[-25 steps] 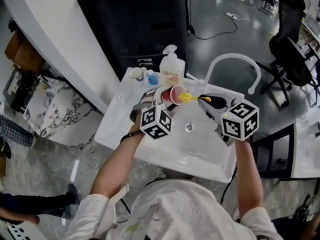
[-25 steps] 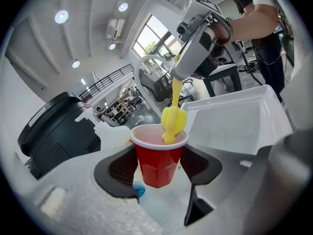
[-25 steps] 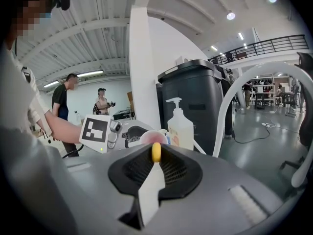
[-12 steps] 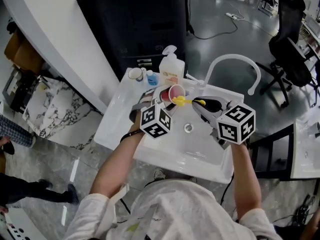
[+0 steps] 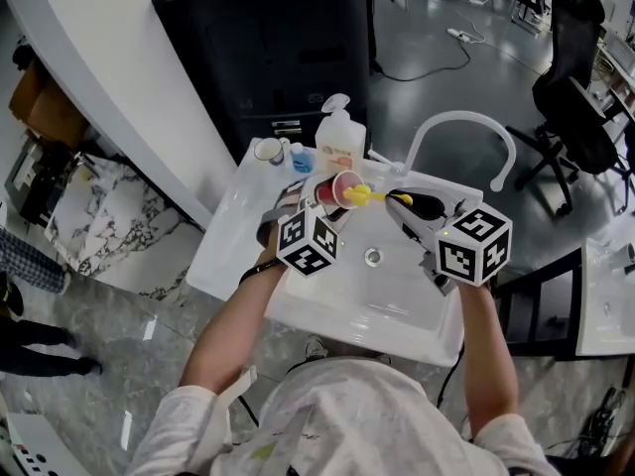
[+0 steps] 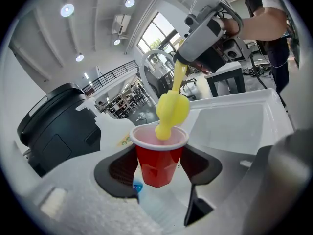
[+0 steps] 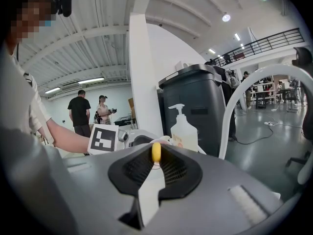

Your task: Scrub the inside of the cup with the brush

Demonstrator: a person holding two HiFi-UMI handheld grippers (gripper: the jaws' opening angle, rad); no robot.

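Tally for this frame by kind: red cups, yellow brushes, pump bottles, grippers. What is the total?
red cup: 1
yellow brush: 1
pump bottle: 1
grippers: 2 (left gripper, right gripper)
total: 5

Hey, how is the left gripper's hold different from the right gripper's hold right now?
The left gripper has its jaws set wide, closed on the red cup. The right gripper has its jaws almost together, pinching the thin handle of the yellow brush. The left gripper offers the cup's open mouth, and the right gripper points the brush head into it. Both work above the white sink.
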